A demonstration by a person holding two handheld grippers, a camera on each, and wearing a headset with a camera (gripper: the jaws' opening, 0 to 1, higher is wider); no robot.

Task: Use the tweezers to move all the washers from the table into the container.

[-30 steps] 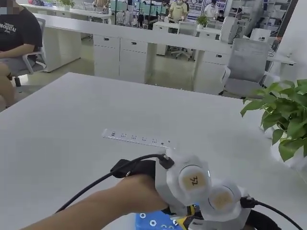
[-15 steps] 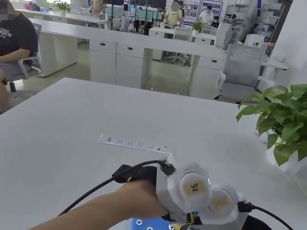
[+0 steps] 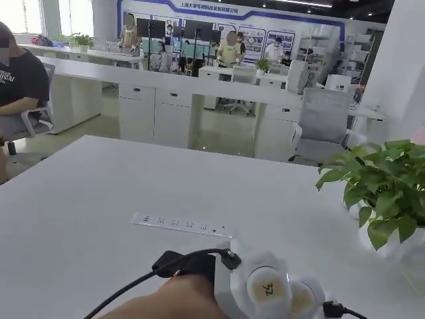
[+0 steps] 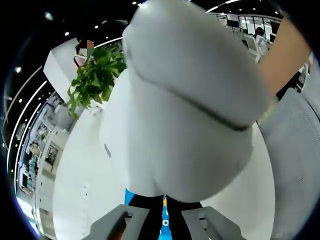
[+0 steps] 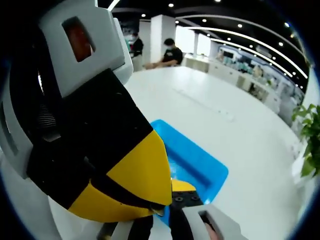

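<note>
Room: we look across an open office, with long white desks (image 3: 166, 93) behind our table, a person (image 3: 16, 76) seated at the far left and more people standing further back.
Table: a wide white table (image 3: 80, 199) takes up the lower half of the head view.
Plant: a leafy green plant (image 3: 375, 189) stands near the table's right edge. In the left gripper view we see it at the upper left.
Arm: our bare arm (image 3: 166, 307) comes in from the lower left of the head view and ends at a white casing (image 3: 269, 291) with two round discs. This belongs to a gripper, and we cannot tell which side.
Left gripper: the left gripper (image 4: 161, 227) shows two grey jaws at the bottom of its own view. There is a gap between them, and in it we see something dark and a sliver of blue. We cannot tell whether they pinch anything. In the right gripper view its black-and-yellow body looms in from the left.
Right gripper: the right gripper (image 5: 167, 229) shows two pale jaws at the bottom of its own view, with a dark shape between them. We cannot tell whether they stand apart or clamp on something.
Container: the blue container (image 5: 197, 167) is a shallow tray with rounded corners. It lies flat on the table just beyond the right gripper's jaws, and the left gripper hides its near-left end. We cannot make out what lies in it.
Power strip: a white power strip (image 3: 182, 224) lies flat near the middle of the table, beyond the casing.
Cable: a black cable (image 3: 182, 262) runs from the casing towards the lower left.
</note>
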